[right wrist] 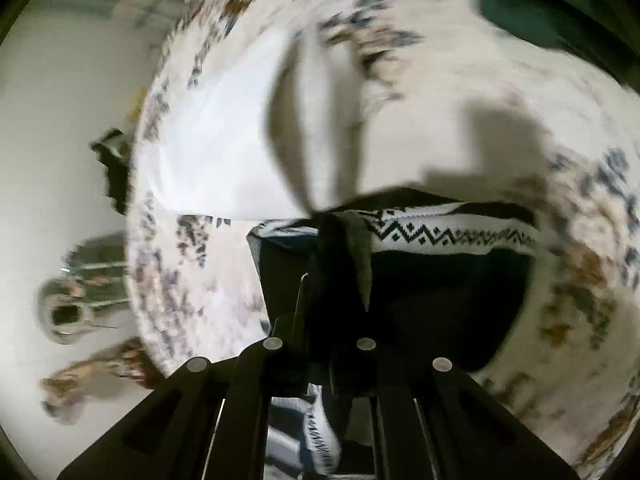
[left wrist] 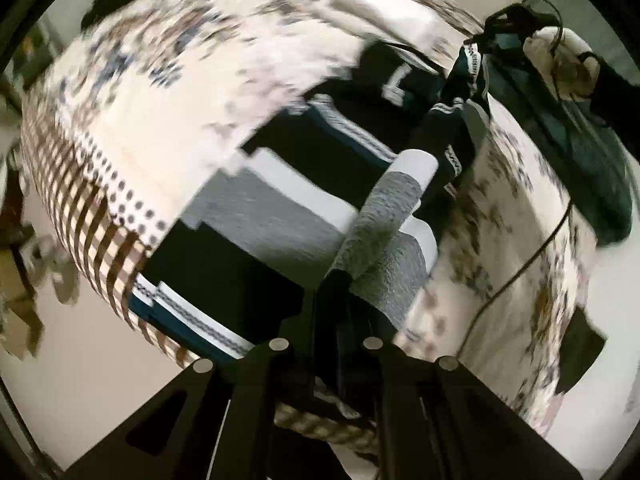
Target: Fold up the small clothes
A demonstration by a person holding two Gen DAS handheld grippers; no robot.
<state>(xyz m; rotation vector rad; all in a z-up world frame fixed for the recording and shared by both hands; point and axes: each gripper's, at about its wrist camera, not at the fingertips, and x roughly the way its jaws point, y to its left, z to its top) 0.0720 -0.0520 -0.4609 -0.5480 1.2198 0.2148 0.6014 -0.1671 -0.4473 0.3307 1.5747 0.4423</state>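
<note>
The striped garment (left wrist: 280, 200) is lying across the floral-covered bed (left wrist: 160, 100), reaching its near edge; the left hand-held gripper (left wrist: 340, 280) is pinching a grey fold of it. In the right wrist view, the right hand-held gripper (right wrist: 340, 248) is clamping its zigzag-patterned band (right wrist: 452, 236).

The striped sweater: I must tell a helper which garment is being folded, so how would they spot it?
Find the floral bedspread. On it lies the striped sweater, banded black, white and grey with zigzag trim, pinched by both grippers. The plain dark green cloth nearby has no stripes.
</note>
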